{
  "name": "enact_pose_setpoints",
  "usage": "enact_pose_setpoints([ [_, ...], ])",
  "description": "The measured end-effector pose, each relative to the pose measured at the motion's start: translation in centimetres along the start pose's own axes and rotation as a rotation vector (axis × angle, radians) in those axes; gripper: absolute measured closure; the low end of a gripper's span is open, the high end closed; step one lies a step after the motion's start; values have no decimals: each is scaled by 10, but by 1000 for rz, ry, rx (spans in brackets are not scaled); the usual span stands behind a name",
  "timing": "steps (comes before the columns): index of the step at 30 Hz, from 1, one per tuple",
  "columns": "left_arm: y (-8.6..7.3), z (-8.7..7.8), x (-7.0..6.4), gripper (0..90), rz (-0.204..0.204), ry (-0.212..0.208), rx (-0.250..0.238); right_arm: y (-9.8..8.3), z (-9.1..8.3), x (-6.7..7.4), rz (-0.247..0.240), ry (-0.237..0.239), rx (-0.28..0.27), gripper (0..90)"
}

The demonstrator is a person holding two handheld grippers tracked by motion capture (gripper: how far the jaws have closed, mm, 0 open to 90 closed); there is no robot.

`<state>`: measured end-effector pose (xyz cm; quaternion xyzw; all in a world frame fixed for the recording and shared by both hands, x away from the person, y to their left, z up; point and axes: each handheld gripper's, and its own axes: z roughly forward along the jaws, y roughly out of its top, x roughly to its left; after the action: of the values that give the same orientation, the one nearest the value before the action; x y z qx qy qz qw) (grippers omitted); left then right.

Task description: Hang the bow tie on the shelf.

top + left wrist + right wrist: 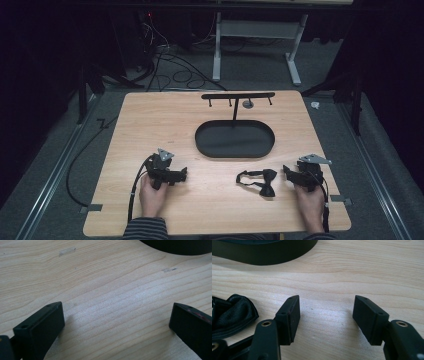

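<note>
A black bow tie (pixel 262 181) with its strap lies on the wooden table (pixel 150 120) near the front right. My right gripper (pixel 289 172) rests just to its right, open, with bare wood between its fingers; in the right gripper view (pixel 325 312) the bow tie (pixel 233 313) sits at the left edge beside the jaws. My left gripper (pixel 182 175) rests at the front left, open and holding nothing; its view (pixel 116 322) looks over bare wood. A black oval tray (pixel 235 152) with a T-shaped hanger stand (pixel 235 98) sits behind, at the middle of the table.
The tray's rim shows at the top of the left gripper view (pixel 180 247) and the right gripper view (pixel 262 252). Cables and a table frame (pixel 220 50) lie on the floor beyond the far edge. Each gripper trails a cable over the front edge.
</note>
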<state>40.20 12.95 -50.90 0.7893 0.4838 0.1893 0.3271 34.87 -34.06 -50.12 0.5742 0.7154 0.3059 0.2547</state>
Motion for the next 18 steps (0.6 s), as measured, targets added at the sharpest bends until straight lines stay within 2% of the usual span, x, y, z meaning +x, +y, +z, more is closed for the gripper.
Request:
enact_pose_setpoints([
  [18, 0, 0, 0, 3, 0, 0, 0, 0, 0, 0, -2, 7, 0, 387],
])
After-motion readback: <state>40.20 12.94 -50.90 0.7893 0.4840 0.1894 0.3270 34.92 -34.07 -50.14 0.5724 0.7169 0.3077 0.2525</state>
